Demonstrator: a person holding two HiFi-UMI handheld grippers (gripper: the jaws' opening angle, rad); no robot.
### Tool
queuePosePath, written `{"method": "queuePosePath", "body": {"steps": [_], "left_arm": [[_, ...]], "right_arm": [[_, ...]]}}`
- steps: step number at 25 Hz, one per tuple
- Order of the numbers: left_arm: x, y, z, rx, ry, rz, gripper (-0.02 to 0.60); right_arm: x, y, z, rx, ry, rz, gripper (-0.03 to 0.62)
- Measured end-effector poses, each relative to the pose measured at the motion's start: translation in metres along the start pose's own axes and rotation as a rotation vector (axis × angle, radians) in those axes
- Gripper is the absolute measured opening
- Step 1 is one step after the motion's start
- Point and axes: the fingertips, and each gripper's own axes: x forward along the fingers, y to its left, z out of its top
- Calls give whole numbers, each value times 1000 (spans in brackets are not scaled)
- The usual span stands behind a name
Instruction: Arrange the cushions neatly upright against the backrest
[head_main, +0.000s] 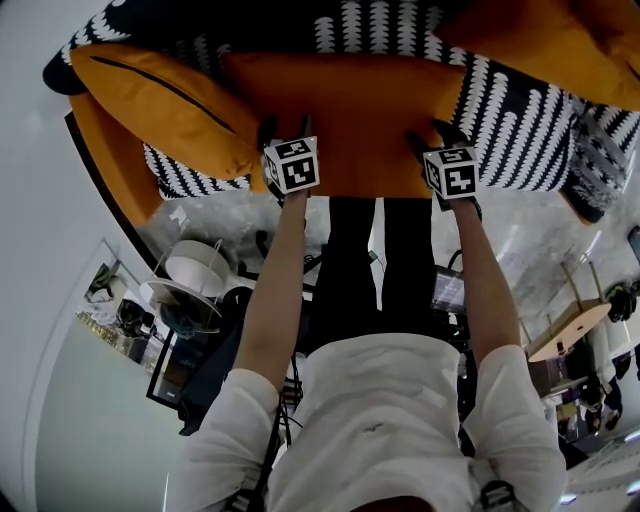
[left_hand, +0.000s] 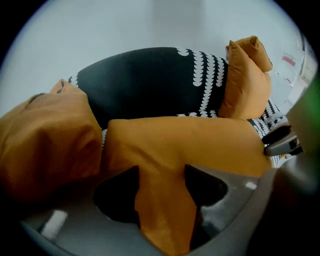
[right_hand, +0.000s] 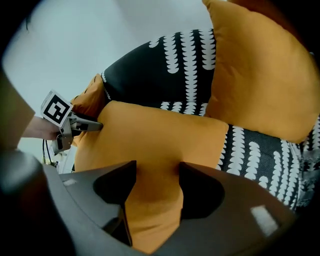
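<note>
Black-and-white patterned sofa (head_main: 520, 120), upper frame, holding orange cushions. Centre cushion (head_main: 350, 110) lies flat; my left tool (head_main: 287, 130) pinches its edge, and my right tool (head_main: 432, 140) is spread around it.

centre cushion (head_main: 350, 110): orange, flat | left cushion (head_main: 160, 100): slumped | right cushion (head_main: 540, 40): upright

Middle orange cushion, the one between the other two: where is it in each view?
Head view: middle orange cushion at top centre, lying across the frame.
Left gripper view: lower centre, spanning most of the width.
Right gripper view: lower centre-left.
Shared landmark: black-and-white patterned fabric, which borders the cushion in all three.
</note>
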Motion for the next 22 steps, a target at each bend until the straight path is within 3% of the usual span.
{"method": "queuePosePath", "body": {"steps": [4,9,16,22], "left_arm": [[13,-8,2,17,16,-46,269],[14,-15,3,86,7,-35,170],[16,-20,7,99,25,-35,28],[5,-17,10,104,-6,-30,8]], "right_arm": [[9,-6,1,-4,9,-35,263],[16,-2,2,-33,32,-44,216],[12,7,10,-77,10,-36,87],[5,15,12,-87,-12,-3,35]]}}
